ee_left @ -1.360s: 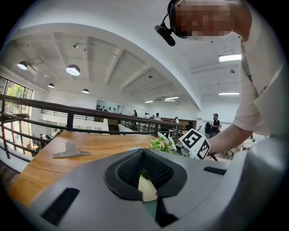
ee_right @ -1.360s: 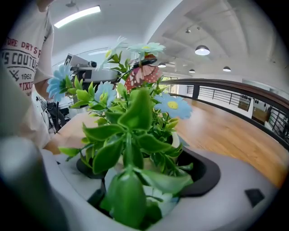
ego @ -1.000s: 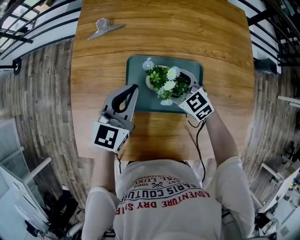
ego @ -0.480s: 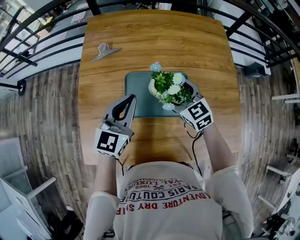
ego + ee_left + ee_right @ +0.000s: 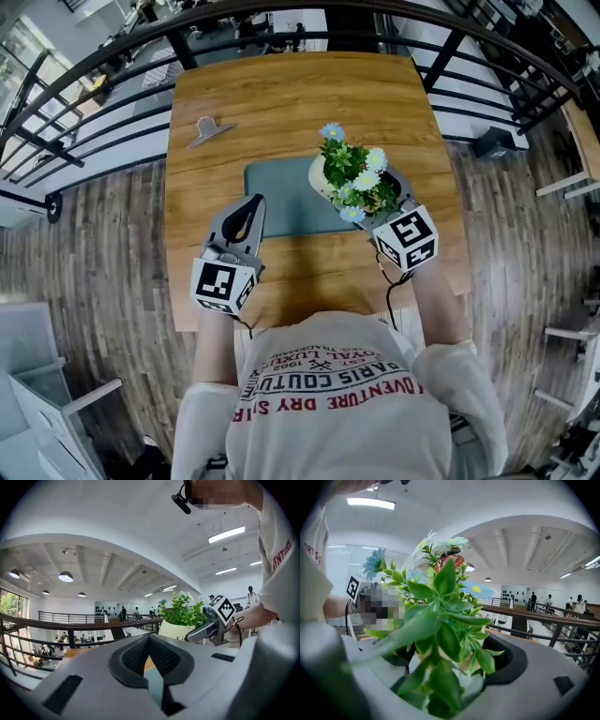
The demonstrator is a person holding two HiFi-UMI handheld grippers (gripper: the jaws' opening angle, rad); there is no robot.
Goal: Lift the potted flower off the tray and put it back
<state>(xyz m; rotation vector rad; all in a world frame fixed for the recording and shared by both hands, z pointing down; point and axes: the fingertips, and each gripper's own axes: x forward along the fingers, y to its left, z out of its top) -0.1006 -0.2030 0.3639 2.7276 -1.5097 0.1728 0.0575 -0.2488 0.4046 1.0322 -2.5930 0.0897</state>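
Note:
The potted flower (image 5: 356, 176), green leaves with white and blue blooms in a cream pot (image 5: 321, 178), hangs in the air over the right end of the dark green tray (image 5: 281, 202). My right gripper (image 5: 372, 190) is shut on the pot, and its fingers are mostly hidden under the leaves. In the right gripper view the plant (image 5: 440, 620) fills the space between the jaws. My left gripper (image 5: 254, 202) rests shut and empty at the tray's near left edge. From the left gripper view the lifted pot (image 5: 171, 630) shows to the right, clear of the table.
A metal binder clip (image 5: 208, 129) lies on the wooden table (image 5: 300, 94) at the far left. A black railing (image 5: 112, 56) runs behind the table's far edge. The table's right edge is close to the right gripper.
The pot has come up off the tray and shifted to the right with my right gripper shut on it. The left gripper has stayed where it was.

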